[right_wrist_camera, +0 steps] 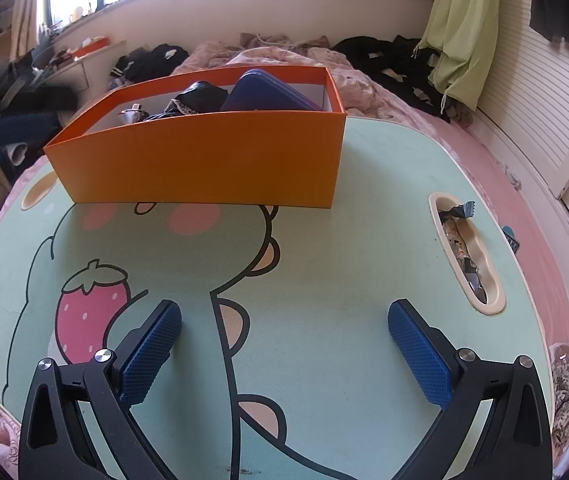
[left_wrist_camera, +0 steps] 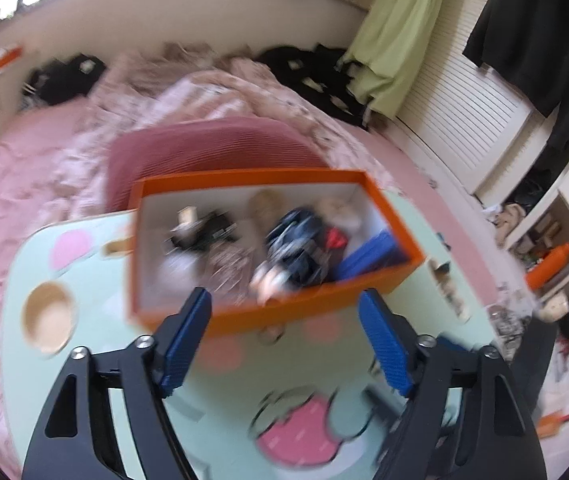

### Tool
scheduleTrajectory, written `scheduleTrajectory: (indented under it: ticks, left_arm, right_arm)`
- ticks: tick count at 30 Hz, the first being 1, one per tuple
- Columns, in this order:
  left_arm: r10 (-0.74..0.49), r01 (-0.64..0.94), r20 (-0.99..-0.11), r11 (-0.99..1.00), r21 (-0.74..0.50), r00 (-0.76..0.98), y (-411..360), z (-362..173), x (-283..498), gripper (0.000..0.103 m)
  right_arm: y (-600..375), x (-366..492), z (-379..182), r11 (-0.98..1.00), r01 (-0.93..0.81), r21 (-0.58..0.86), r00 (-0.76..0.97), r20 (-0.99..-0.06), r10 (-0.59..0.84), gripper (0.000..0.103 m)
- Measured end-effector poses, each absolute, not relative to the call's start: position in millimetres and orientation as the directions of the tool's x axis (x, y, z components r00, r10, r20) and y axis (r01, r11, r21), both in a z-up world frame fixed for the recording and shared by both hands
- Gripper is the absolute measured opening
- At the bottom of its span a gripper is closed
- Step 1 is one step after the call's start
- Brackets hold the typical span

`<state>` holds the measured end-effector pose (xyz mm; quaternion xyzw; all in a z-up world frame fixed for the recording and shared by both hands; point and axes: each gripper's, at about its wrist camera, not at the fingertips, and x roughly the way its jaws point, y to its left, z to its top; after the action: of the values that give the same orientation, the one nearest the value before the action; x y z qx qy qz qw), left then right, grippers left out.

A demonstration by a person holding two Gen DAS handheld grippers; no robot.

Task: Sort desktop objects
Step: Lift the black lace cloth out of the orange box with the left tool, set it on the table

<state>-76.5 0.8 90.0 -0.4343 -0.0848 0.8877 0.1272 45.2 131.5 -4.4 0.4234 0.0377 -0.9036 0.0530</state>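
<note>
Orange box (right_wrist_camera: pixel 200 160) sits ahead on green table (right_wrist_camera: pixel 344 264); both hand-held grippers (left_wrist_camera: pixel 284 340) (right_wrist_camera: pixel 284 344) spread, empty.

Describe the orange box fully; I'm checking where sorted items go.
The orange box is rectangular and open-topped, seemingly cardboard, orange outside and white inside. It sits flat on the mint-green cartoon tabletop, toward its far edge. Inside lie a blue case, dark lace-trimmed fabric, a small metallic piece and other blurred items. Neither gripper touches it.
</note>
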Motion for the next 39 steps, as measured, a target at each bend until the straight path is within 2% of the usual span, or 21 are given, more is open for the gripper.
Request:
scheduleTrajectory:
  ticks: [3, 4, 5, 6, 8, 10, 16, 19, 22, 26, 28, 30, 32, 34, 36, 39]
  left_arm:
    - [0.303, -0.106, -0.806, -0.951, -0.290, -0.509, 18.1, 70.2, -126.0, 0.073]
    - [0.306, -0.095, -0.819, -0.950, -0.298, -0.486, 19.9, 63.1, -134.0, 0.069]
    - [0.305, -0.080, -0.834, -0.950, -0.303, -0.460, 22.8, 53.1, -145.0, 0.058]
    - [0.306, -0.067, -0.847, -0.949, -0.308, -0.435, 22.9, 46.7, -153.7, 0.051]
    - [0.308, -0.077, -0.843, -0.949, -0.306, -0.442, 24.0, 42.1, -152.4, 0.041]
    - [0.320, -0.096, -0.836, -0.946, -0.311, -0.445, 21.1, 42.6, -149.8, 0.036]
    - [0.325, -0.145, -0.741, -0.943, -0.298, -0.588, -15.2, 96.8, -96.6, 0.035]
    - [0.308, -0.173, -0.727, -0.951, -0.257, -0.614, -28.7, 113.7, -59.2, 0.035]
    - [0.275, -0.185, -0.781, -0.961, -0.206, -0.560, -27.9, 88.9, -30.6, 0.035]
    - [0.301, -0.192, -0.811, -0.953, -0.235, -0.502, -20.7, 36.7, -9.7, 0.035]
    - [0.308, -0.196, -0.792, -0.951, -0.240, -0.527, -13.5, 27.0, -4.9, 0.037]
    - [0.292, -0.173, -0.769, -0.957, -0.235, -0.569, -14.4, 25.3, -3.4, 0.047]
    - [0.271, -0.146, -0.761, -0.962, -0.229, -0.590, -16.1, 24.8, 1.7, 0.063]
    - [0.233, -0.116, -0.747, -0.972, -0.206, -0.623, -18.5, 25.9, 8.0, 0.072]
    - [0.217, -0.116, -0.739, -0.976, -0.186, -0.637, -16.7, 23.6, 16.6, 0.075]
    - [0.197, -0.129, -0.748, -0.980, -0.149, -0.634, -9.9, 19.4, 23.5, 0.075]
  right_arm:
    - [126.6, 45.5, -5.4, -0.991, 0.128, -0.022, -0.636, -0.769, -0.065, 0.103]
    - [127.0, 44.7, -5.7, -0.992, 0.128, -0.022, -0.635, -0.769, -0.065, 0.103]
    - [126.0, 45.1, -5.2, -0.991, 0.128, -0.022, -0.636, -0.769, -0.066, 0.103]
    - [126.2, 44.4, -5.6, -0.992, 0.128, -0.022, -0.635, -0.769, -0.065, 0.103]
    - [125.6, 44.3, -5.3, -0.992, 0.127, -0.022, -0.635, -0.770, -0.064, 0.103]
    - [124.6, 44.4, -5.1, -0.992, 0.127, -0.021, -0.636, -0.769, -0.065, 0.103]
    - [124.4, 44.1, -5.4, -0.992, 0.126, -0.021, -0.636, -0.769, -0.065, 0.103]
    - [122.0, 42.6, -7.7, -0.992, 0.125, -0.021, -0.636, -0.769, -0.064, 0.103]
    - [122.9, 42.6, -8.1, -0.992, 0.126, -0.020, -0.637, -0.768, -0.065, 0.103]
    - [123.9, 42.5, -8.3, -0.992, 0.126, -0.020, -0.637, -0.768, -0.065, 0.103]
    - [124.1, 42.6, -8.4, -0.992, 0.125, -0.019, -0.637, -0.768, -0.066, 0.103]
    - [124.3, 42.6, -8.3, -0.992, 0.125, -0.017, -0.638, -0.767, -0.068, 0.103]
    - [124.3, 42.5, -7.3, -0.992, 0.126, -0.016, -0.638, -0.767, -0.069, 0.103]
    - [125.3, 43.4, -5.1, -0.992, 0.125, 0.003, -0.642, -0.762, -0.083, 0.103]
    - [130.8, 41.8, 2.9, -0.992, 0.114, 0.059, -0.670, -0.733, -0.120, 0.102]
    - [138.1, 39.2, 38.6, -0.982, 0.146, 0.121, -0.746, -0.639, -0.189, 0.100]
